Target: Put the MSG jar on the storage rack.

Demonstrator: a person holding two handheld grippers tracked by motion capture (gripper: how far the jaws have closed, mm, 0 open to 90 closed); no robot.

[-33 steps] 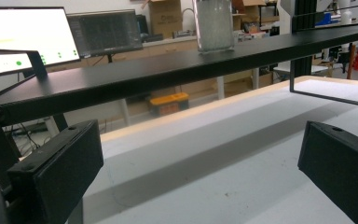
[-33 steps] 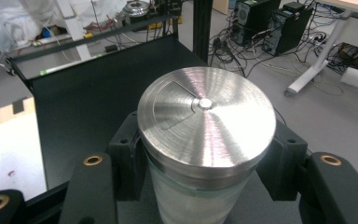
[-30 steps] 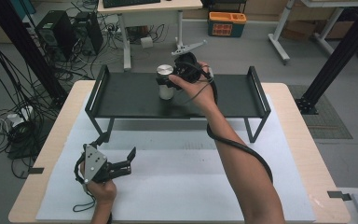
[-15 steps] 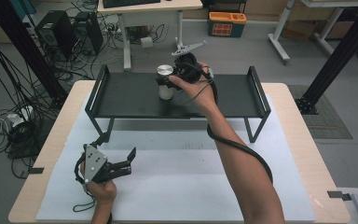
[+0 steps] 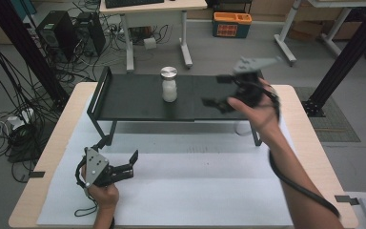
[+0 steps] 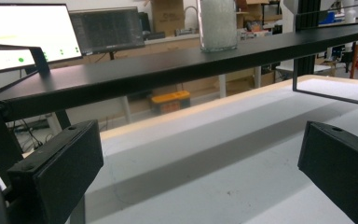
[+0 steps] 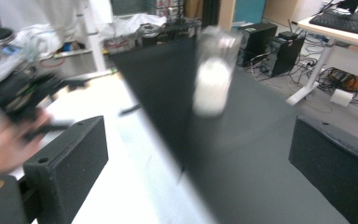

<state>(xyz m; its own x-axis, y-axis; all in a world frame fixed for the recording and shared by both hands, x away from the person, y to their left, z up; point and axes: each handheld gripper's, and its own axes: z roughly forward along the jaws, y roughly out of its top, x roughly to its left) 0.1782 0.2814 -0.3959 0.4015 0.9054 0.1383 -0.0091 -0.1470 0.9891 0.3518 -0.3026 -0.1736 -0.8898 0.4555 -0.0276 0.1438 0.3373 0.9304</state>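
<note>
White-filled jar (image 5: 169,85) with metal lid upright on black raised shelf (image 5: 124,98), well apart from right gripper (image 5: 221,92), jaws spread and empty, blurred above shelf's right part. Pale mat (image 5: 195,191) over wooden worktop (image 5: 310,143); computers and cables on grey floor beyond. Left gripper (image 5: 124,168) held low on mat, jaws parted, empty.

Left tongs (image 5: 132,163) low, near body, jaws apart. Right tongs (image 5: 219,90) raised, arm extended, jaws apart.
</note>
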